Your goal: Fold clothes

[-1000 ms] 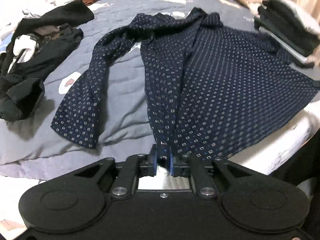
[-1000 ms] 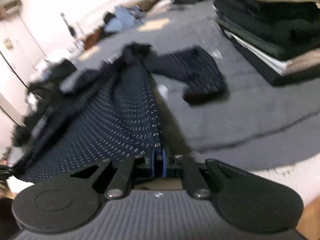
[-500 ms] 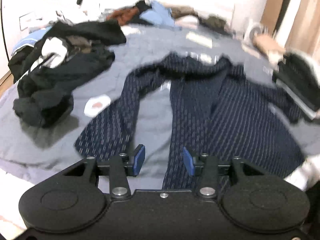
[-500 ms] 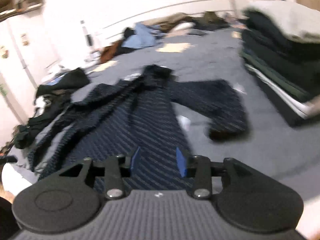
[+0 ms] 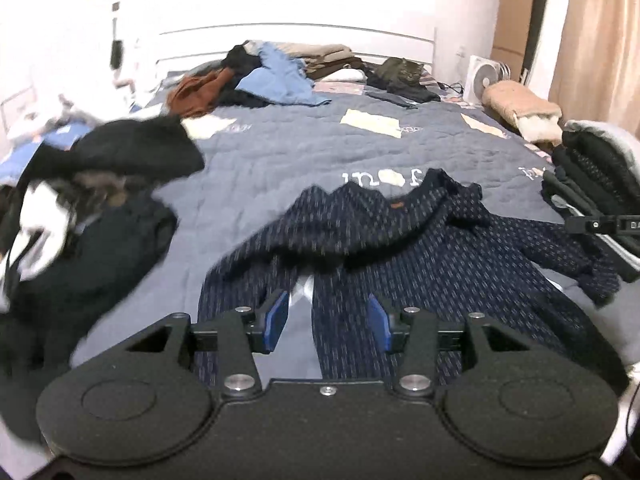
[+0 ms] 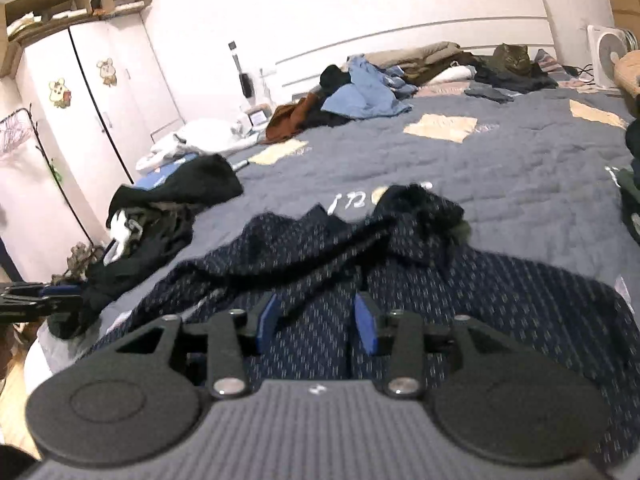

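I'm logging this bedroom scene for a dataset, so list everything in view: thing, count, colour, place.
patterned shirt: one, navy with small dots, spread on the near bed.
quilt: one, grey-blue, covering the bed.
dark clothes pile: one, black and white, left.
folded stack: one, dark, right edge.
blue garment: one, light blue, far end.
brown garment: one, rust, far left.
cat: one, tabby, by the headboard.
fan: one, white, far right.
wardrobe: one, white, left wall.
left gripper: open, empty.
right gripper: open, empty.

Bright indoor light, blown-out walls, motion blur, fisheye-curved edges.
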The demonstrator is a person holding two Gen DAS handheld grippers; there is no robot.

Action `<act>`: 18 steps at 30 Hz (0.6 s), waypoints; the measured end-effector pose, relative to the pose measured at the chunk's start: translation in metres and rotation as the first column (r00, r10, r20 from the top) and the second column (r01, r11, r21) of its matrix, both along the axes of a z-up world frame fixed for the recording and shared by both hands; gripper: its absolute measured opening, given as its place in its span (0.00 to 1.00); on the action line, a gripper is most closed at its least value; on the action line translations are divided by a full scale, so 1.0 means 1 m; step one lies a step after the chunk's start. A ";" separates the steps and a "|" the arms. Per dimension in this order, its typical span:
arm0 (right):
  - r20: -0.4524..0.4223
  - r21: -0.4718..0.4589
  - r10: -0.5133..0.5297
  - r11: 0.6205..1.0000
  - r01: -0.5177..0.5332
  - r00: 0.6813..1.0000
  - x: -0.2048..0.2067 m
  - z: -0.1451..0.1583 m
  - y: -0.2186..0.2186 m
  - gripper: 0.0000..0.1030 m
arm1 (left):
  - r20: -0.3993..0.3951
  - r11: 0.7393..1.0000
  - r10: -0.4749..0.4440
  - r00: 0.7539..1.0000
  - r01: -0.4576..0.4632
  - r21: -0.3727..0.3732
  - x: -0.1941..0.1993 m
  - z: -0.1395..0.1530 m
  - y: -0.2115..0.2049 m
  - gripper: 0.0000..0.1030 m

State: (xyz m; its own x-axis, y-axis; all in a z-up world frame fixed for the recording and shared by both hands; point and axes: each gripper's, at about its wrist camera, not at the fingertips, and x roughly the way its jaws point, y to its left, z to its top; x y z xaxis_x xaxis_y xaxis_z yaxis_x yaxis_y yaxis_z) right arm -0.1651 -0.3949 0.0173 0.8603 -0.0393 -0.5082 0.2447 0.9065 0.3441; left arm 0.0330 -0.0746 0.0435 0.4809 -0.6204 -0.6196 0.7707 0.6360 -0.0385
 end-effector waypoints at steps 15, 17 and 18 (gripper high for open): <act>0.127 0.057 0.024 0.998 -0.032 0.992 0.000 -0.015 -0.037 0.41 | 0.007 0.983 -0.161 0.987 0.160 0.095 0.099 -0.040 -0.148 0.43; 0.165 0.067 0.029 0.997 -0.041 0.986 -0.003 -0.012 -0.039 0.41 | 0.007 0.977 -0.173 0.985 0.171 0.130 0.115 -0.048 -0.167 0.43; 0.180 0.067 0.031 0.997 -0.044 0.983 -0.004 -0.011 -0.040 0.41 | 0.008 0.973 -0.178 0.984 0.175 0.148 0.122 -0.052 -0.175 0.43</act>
State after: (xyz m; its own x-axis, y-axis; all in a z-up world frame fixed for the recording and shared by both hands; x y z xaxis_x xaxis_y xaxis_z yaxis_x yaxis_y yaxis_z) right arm -0.1690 -0.4349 0.0063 0.9377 0.0251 -0.3466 0.1398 0.8858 0.4424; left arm 0.1549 -0.2496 -0.0089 0.3857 -0.6001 -0.7008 0.8710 0.4873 0.0620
